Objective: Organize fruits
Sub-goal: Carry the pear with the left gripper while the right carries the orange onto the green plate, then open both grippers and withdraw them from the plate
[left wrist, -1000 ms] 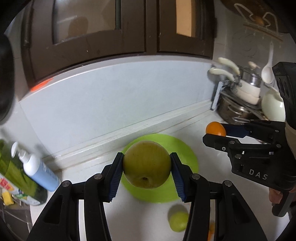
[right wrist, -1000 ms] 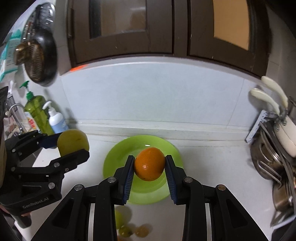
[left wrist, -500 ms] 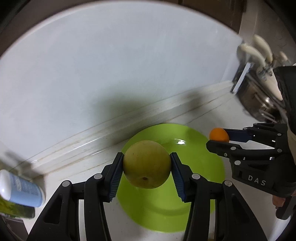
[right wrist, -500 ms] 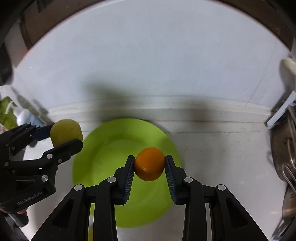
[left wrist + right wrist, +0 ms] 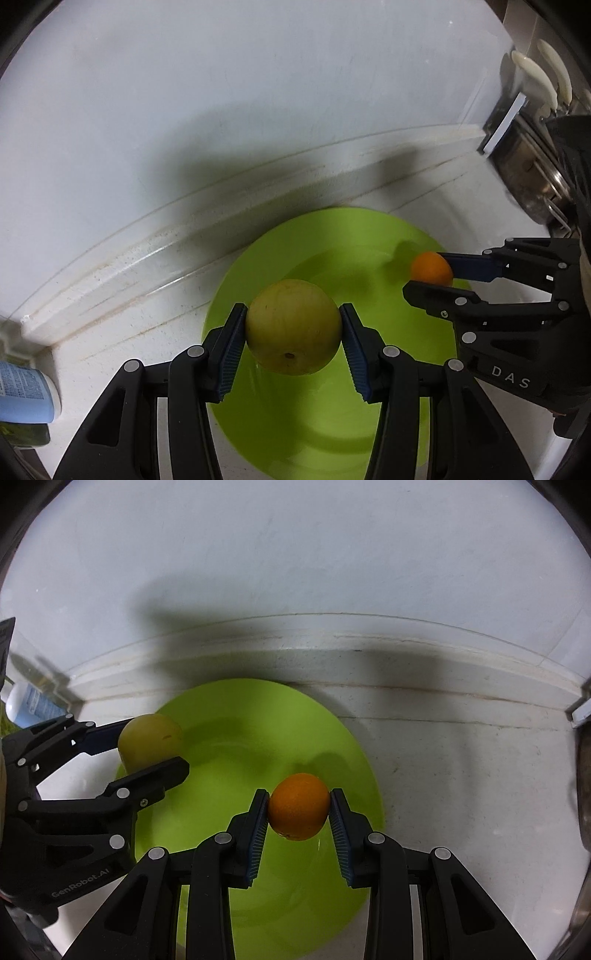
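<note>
The counter [image 5: 122, 354] fills the lower part of both views, with the white wall [image 5: 258, 92] above it. A green plate [image 5: 295, 435] sits on it near the wall, low and centre in each frame, and it looks like the place meant for the fruit. Both tongs point steeply down over it, probably so each fruit can be set down rather than dropped.

The left tongs [image 5: 292, 339] are clamped on a yellow-green pear [image 5: 293, 326], pads pressed to its two sides, over the plate's left half. In the right view the pear [image 5: 149, 740] shows at centre left, above the plate's rim.

The right tongs [image 5: 298, 812] grip a smaller orange [image 5: 298, 806] the same way, over the plate's right half; in the left view it [image 5: 431, 267] shows at centre right.

I cannot tell whether either fruit touches the plate. A blue-labelled bottle [image 5: 22, 391] stands at the lower left edge.
</note>
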Tool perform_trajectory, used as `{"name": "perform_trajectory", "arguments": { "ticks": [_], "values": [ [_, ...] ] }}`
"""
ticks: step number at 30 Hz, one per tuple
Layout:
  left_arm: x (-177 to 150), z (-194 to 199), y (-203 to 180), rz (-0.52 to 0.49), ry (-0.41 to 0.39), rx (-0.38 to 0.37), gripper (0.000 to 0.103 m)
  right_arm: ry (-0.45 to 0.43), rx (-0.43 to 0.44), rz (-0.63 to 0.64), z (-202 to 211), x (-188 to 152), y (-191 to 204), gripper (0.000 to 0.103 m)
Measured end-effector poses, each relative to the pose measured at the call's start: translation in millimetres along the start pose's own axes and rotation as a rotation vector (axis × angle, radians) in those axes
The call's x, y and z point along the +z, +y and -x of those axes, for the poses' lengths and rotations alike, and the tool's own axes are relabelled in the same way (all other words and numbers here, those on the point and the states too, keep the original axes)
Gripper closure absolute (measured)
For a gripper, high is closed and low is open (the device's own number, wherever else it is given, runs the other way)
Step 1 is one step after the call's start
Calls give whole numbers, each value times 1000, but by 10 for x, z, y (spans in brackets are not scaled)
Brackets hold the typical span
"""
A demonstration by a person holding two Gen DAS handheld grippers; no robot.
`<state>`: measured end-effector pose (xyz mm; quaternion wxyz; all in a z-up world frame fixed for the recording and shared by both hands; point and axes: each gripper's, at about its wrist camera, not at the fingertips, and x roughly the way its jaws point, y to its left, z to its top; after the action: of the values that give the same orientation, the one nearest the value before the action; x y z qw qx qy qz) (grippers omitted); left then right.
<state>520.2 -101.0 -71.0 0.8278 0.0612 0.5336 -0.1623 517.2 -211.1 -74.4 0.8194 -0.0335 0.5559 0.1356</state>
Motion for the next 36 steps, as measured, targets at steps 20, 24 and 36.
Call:
{"name": "perform_trajectory", "arguments": {
  "ticks": [20,24,36],
  "values": [
    [-15,18,53,22,-33,18,46,-6,38,19,-122,-40,32,67],
    [-29,187,33,17,-77,41,38,-47,32,4,18,-63,18,57],
    [-444,1087,-23,48,-313,90,23,-240,-84,13,844,-395,221,38]
  ]
}}
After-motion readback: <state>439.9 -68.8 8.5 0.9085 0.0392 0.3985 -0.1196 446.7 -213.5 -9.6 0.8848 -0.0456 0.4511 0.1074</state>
